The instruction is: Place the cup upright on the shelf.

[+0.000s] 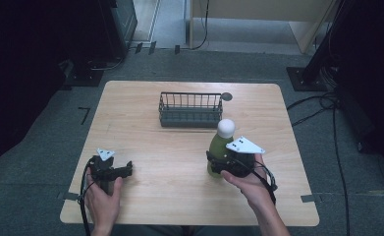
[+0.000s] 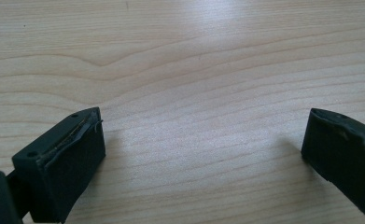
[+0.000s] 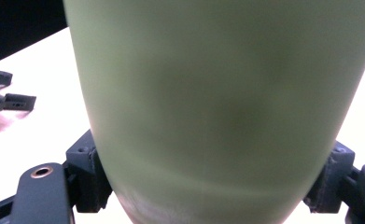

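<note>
My right hand [image 1: 248, 184] reaches forward over the near right part of the bench [image 1: 179, 206], wrist straight, palm wrapped around the back of my right tool [image 1: 219, 164]. That tool is level and points away from me and a little to my left, with its grey plate on top. It is clenched on a bottle [image 1: 220, 147]: in the right gripper view the bottle's [image 3: 217, 107] green wall sits between the two jaws, one pressed against each side near the base.

My left hand [image 1: 102, 196] rests low on the near left of the bench, holding my left tool [image 1: 123, 170], which points to my right, toward the other tool. It is released, its jaws spread wide over bare wood, gripping nothing.

The bottle is a matt olive green with a smooth rounded white cap. It stands upright on the bench, long axis vertical, cap pointing up, directly ahead of my right tool. Beyond the bottle sits a dark wire basket [image 1: 190, 118].
</note>
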### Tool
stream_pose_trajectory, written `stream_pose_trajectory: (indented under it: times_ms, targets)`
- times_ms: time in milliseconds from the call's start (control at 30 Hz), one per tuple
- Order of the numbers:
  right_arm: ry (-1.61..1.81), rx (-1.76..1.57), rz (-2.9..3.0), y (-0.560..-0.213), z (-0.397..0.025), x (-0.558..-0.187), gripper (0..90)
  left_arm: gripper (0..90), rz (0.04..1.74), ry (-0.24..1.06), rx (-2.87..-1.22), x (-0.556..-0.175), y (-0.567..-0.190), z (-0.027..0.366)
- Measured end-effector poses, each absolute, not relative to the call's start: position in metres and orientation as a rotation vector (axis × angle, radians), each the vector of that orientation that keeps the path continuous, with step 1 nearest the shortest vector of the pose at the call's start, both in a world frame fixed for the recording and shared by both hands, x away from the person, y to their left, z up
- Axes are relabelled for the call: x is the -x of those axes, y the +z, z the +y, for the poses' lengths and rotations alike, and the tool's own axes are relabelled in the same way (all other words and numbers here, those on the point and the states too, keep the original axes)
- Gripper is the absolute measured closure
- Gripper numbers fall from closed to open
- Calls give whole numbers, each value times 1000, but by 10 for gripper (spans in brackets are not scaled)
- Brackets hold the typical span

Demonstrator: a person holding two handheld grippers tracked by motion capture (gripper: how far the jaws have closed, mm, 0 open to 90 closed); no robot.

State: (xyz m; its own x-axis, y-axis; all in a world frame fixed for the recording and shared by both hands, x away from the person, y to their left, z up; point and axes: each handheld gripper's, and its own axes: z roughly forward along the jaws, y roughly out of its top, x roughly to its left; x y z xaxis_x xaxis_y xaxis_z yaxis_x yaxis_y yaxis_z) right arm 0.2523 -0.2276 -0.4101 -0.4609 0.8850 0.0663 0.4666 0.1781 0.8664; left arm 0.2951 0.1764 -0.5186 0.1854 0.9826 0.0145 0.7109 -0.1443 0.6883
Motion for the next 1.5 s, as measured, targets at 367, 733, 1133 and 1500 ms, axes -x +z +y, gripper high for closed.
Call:
stream_pose_trajectory:
  times_ms: [367, 733, 1133, 1500]
  targets:
    - [1232, -1275, 1980, -387, -221, -283, 204, 0, 1582, 649, -1922, -295, -519, 176]
    - [1232, -1290, 1957, -370, -221, -310, 204, 0, 1582, 647, -1925, -295, -518, 177]
    - [1208, -1304, 1932, -353, -220, -343, 204, 0, 1583, 647, -1923, -295, -518, 176]
    - [1226, -1314, 1905, -331, -217, -367, 204, 0, 1583, 648, -1922, -295, -519, 176]
